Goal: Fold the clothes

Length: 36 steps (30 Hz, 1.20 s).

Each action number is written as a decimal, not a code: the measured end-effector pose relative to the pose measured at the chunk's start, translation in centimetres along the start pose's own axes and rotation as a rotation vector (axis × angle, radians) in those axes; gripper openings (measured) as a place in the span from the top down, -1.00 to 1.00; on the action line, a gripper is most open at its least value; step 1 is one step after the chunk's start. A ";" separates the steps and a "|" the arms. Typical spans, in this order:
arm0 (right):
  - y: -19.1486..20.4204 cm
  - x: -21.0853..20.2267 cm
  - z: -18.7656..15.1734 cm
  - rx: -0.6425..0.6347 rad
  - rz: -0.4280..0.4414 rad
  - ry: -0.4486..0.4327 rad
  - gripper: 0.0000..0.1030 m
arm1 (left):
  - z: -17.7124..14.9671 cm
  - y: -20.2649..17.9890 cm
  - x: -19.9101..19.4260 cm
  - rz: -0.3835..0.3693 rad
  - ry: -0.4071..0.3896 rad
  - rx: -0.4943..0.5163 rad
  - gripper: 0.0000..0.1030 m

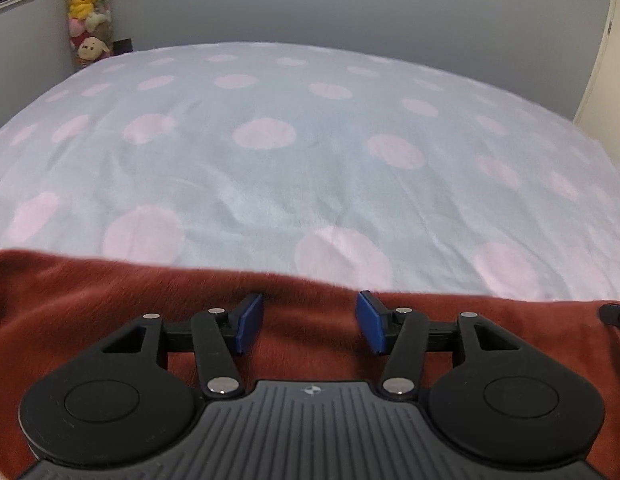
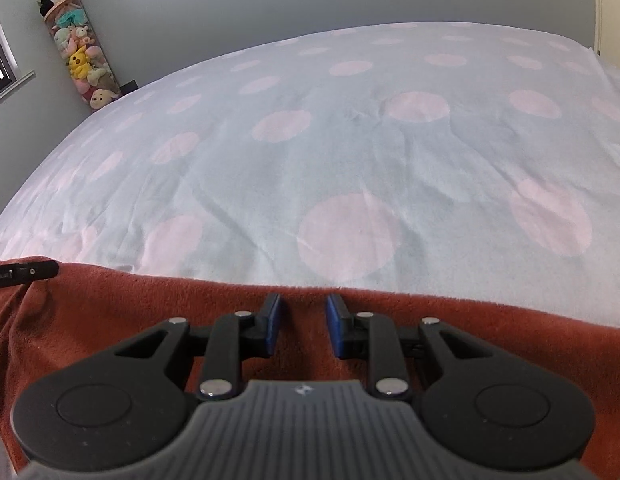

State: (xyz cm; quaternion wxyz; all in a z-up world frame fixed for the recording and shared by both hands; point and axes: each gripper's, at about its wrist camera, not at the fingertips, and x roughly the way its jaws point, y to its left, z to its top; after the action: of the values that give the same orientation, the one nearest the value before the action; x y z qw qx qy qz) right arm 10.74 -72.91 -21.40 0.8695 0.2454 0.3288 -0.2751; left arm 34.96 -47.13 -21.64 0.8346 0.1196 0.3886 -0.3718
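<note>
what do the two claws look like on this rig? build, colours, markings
Both match. Left claw and right claw: black linkage arms with silver pivot pins, two round black housings at the base, a ribbed grey centre plate with a small emblem. Flat blue pads line the inner faces of the fingers. No cables, hands or sleeves in view.

Left hand-held gripper [image 1: 310, 322], jaws apart, sits over rust-red fleece garment [image 1: 90, 312] on near bed [image 1: 310, 168] edge.
</note>
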 end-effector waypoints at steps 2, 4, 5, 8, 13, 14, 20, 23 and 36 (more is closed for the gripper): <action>0.1 -1.2 -0.2 -0.011 0.010 -0.017 0.44 | -1.3 0.0 -2.8 -0.056 0.004 0.025 0.03; 0.3 -3.1 -0.9 -0.014 0.056 -0.023 0.33 | -2.9 0.2 -5.9 -0.110 0.009 0.100 0.03; 0.4 -4.1 -1.4 -0.018 0.085 -0.020 0.32 | -3.8 0.5 -7.4 -0.115 0.015 0.148 0.03; 1.4 -7.7 -3.6 -0.087 0.154 0.012 0.32 | -6.6 1.4 -12.3 -0.102 0.023 0.278 0.03; 2.8 -14.2 -8.6 -0.160 0.226 0.060 0.31 | -10.4 3.5 -20.2 -0.068 0.039 0.376 0.03; 3.1 -15.4 -9.7 -0.170 0.232 0.066 0.31 | -11.1 3.9 -21.6 -0.055 0.045 0.402 0.03; 5.6 -21.4 -16.1 -0.233 0.252 0.091 0.31 | -16.5 4.3 -27.8 -0.022 0.157 0.525 0.03; 6.6 -23.3 -19.1 -0.165 0.277 0.117 0.30 | -19.8 2.8 -28.3 -0.026 0.271 0.579 0.04; 9.3 -28.0 -24.9 -0.123 0.295 0.229 0.15 | -30.8 -1.9 -26.8 0.205 0.402 1.068 0.05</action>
State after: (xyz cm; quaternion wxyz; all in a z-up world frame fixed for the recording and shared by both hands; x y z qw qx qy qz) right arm -11.89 -42.19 -15.86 0.8706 0.2672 0.4022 -0.0943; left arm 5.09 -19.24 -22.28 0.6001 0.6293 0.2844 -0.4036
